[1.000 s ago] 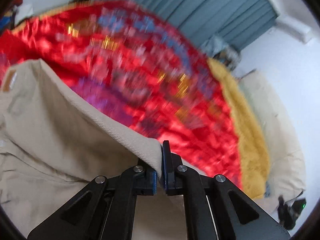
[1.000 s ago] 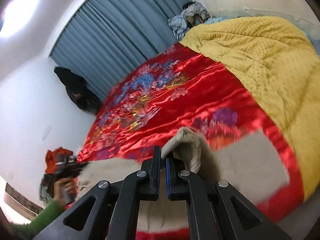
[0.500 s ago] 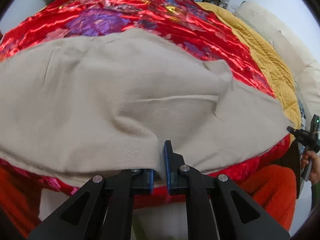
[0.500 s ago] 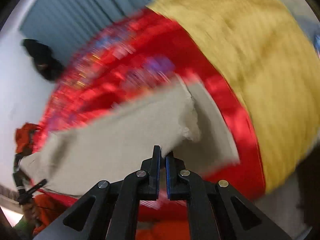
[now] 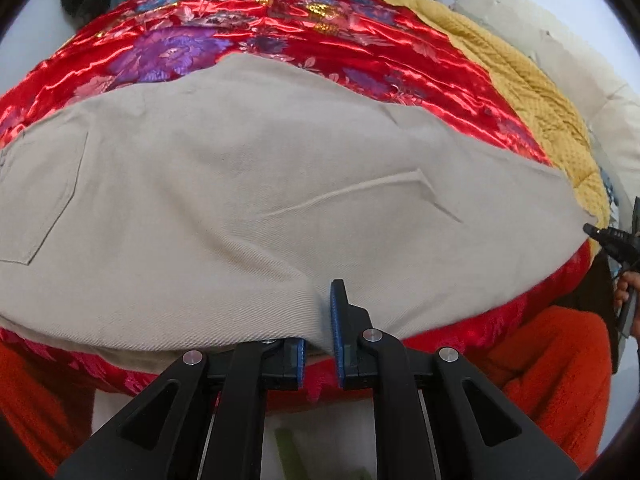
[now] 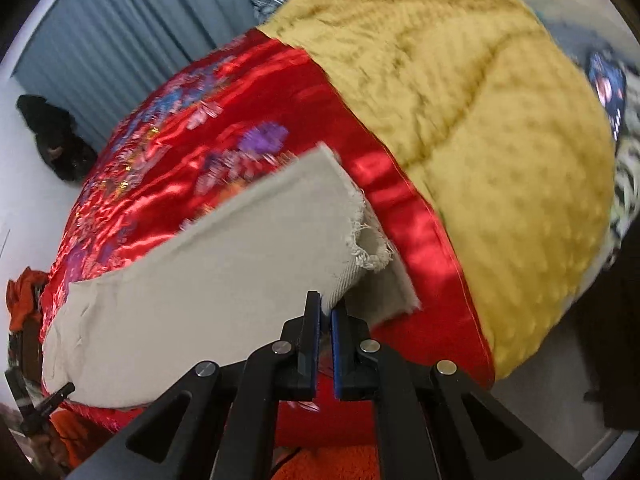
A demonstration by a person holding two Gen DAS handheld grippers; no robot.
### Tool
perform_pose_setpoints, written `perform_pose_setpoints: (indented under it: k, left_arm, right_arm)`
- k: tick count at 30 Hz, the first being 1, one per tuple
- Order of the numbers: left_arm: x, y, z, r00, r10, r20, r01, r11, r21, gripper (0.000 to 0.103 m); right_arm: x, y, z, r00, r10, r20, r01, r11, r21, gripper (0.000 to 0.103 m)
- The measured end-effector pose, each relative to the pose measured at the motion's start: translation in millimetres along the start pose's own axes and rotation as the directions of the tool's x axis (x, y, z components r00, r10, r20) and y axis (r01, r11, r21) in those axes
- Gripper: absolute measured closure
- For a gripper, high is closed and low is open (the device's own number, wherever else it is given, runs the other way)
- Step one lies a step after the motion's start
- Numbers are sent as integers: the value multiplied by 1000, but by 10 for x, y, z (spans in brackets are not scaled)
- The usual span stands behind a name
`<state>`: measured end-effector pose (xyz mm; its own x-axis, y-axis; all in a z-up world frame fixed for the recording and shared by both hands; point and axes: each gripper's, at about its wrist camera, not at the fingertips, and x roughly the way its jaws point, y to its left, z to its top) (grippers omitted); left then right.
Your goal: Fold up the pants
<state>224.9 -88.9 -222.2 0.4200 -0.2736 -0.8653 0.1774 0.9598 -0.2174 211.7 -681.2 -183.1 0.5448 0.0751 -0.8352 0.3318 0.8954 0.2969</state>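
Beige pants lie spread across a red satin bedspread, one leg folded over the other. My left gripper is at the near edge of the pants; its jaws stand slightly apart with the fabric edge still between them. My right gripper is shut on the pants near the frayed hem at the leg end. The right gripper also shows at the right edge of the left wrist view.
A yellow quilted blanket covers the bed's right side. Blue-grey curtains hang behind. An orange rug lies on the floor by the bed. Dark clothes sit by the wall.
Both grippers carried the upper pant leg over and lowered it flat onto the bed. The left gripper's jaws have parted a little. The right gripper has moved down to the bed edge.
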Motion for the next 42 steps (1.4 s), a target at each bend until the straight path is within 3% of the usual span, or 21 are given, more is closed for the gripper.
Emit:
perform_pose_setpoints:
  k: [10, 12, 13, 14, 15, 19, 20, 23, 27, 30, 33, 34, 36, 39, 42]
  left_arm:
    - [94, -49, 0, 998, 45, -51, -44, 998, 35, 92]
    - [45, -36, 6, 997, 45, -67, -43, 999, 30, 84]
    - [6, -24, -7, 996, 48, -77, -46, 998, 31, 69]
    - [-78, -2, -36, 995, 62, -83, -60, 998, 30, 55]
    - [-177, 23, -74, 994, 71, -79, -69, 997, 28, 51]
    - [-646, 101, -189, 999, 54, 7, -54, 998, 21, 47]
    - [-732, 103, -177, 998, 52, 38, -53, 998, 22, 43]
    - [-867, 59, 20, 990, 41, 133, -45, 999, 31, 33]
    - [-628, -36, 364, 978, 54, 203, -68, 996, 60, 32]
    - [-189, -24, 523, 980, 117, 159, -132, 988, 85, 32]
    - [351, 115, 559, 966, 254, 49, -258, 959, 120, 32]
    - [495, 218, 555, 967, 256, 7, -255, 961, 107, 29]
    - [473, 320, 558, 970, 241, 9, -242, 968, 61, 22]
    - [293, 306, 573, 970, 243, -4, -243, 969, 38, 23]
    - [-8, 99, 595, 987, 151, 51, -152, 988, 23, 22]
  right_arm:
    - [118, 78, -117, 995, -101, 19, 101, 994, -32, 98]
    - [75, 97, -121, 992, -123, 31, 124, 992, -28, 86]
    - [54, 101, -117, 990, -134, 34, 135, 991, -26, 73]
    - [7, 99, -120, 988, -152, 40, 153, 988, -24, 50]
    - [-78, 93, -132, 983, -176, 59, 177, 984, -20, 43]
    - [-490, 226, -178, 943, -286, 172, 294, 956, -23, 42]
    - [-636, 355, -191, 942, -254, 217, 268, 963, -35, 42]
    - [-745, 704, -200, 961, -122, 249, 150, 984, -96, 42]
    - [-421, 1142, -160, 979, 114, 168, -88, 984, -156, 42]
    - [-31, 1182, -124, 985, 138, 108, -123, 984, -131, 42]
    - [393, 962, -158, 994, 109, 16, -109, 994, -7, 42]
    - [504, 860, -187, 994, 108, -18, -107, 993, 46, 42]
    - [561, 691, -214, 985, 173, -24, -168, 976, 141, 42]
    - [552, 570, -206, 975, 220, -16, -214, 961, 178, 42]
    - [548, 528, -226, 968, 249, -13, -242, 952, 186, 42]
